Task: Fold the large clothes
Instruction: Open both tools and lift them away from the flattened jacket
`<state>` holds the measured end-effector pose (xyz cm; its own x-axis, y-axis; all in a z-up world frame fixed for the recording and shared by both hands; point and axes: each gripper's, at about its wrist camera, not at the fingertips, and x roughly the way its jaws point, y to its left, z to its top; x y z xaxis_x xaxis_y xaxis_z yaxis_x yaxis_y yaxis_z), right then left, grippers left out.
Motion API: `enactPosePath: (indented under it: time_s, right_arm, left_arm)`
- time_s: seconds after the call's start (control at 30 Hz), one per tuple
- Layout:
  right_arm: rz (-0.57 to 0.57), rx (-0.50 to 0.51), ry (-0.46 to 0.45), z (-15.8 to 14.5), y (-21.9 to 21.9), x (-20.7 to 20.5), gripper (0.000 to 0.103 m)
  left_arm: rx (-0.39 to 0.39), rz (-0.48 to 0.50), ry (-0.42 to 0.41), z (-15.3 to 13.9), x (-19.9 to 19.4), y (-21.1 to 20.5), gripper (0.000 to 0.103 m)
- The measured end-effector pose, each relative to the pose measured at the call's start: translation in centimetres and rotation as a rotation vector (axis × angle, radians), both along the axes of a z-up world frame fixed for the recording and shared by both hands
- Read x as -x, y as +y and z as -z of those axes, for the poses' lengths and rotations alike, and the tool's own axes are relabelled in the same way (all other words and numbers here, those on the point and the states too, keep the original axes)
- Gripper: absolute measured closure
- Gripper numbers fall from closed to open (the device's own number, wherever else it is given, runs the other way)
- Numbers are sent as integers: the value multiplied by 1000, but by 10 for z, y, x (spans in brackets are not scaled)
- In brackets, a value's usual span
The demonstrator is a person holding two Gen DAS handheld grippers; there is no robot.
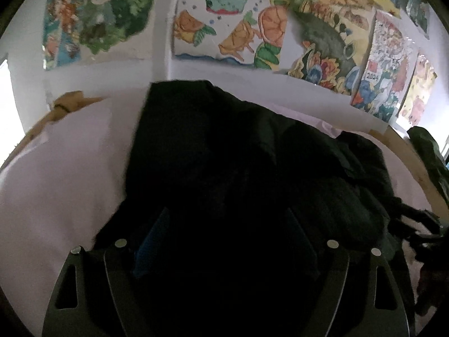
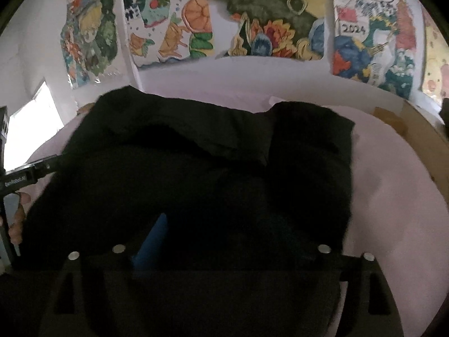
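Bed sheet (image 2: 393, 196), pale pink, carries black garment (image 2: 182, 154) spread fwd of both tongs, long axis left-right. Right gripper (image 2: 221, 238) and left gripper (image 1: 224, 230): jaws wide, nothing held, cloth just below. Folded flap nearer your right hand, judging by view.

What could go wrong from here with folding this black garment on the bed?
1. The black garment lies bunched, with a thick fold at its far right corner; pressing on could lock in an uneven fold.
2. Both the left gripper and the right gripper stand open, their fingers dark against dark cloth, so a regrasp may catch several layers.
3. Another dark heap lies at the bed's edge and could tangle in.
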<state>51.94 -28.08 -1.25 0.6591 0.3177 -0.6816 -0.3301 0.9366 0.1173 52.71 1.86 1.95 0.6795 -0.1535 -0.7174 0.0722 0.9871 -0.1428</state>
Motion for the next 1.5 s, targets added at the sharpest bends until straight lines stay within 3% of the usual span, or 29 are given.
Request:
enactPosePath:
  time_s: [0.03,0.1,0.13,0.23,0.37,0.53,0.87,1.13,1.27,1.5]
  right_arm:
    - [4,-8,-6,-9,-1,12,18]
    - [21,-27,-3,-24,-1,32,11]
    - [25,-42,3,-30,-1,42,9]
    - [13,-29,18,-53,6,80,9]
    - [-56,44,-5,-79,23,135,0]
    - [-131,94,-30,-98,38,205,0]
    - [-194,169,-80,-131,55,311,0]
    - [-214,228,-141,-127,62,349,0]
    - [-217,262,-140,-119,64,352,0]
    - [-230,341,-144,-99,67,349,0]
  left_arm:
    - [-2,1,-4,-6,10,3,22]
    - [-7,8,-15,-22,35,8,5]
    - [-11,7,-25,-31,50,12,3]
    - [-50,20,-37,-59,89,17,2]
    - [-114,53,-61,-97,138,15,2]
    - [-144,65,-113,-134,192,16,2]
    - [-228,125,-182,-179,294,3,2]
    - [-278,172,-220,-173,333,-1,2]
    - [-297,168,-200,-151,332,2,2]
    - [-344,272,-193,-123,321,10,2]
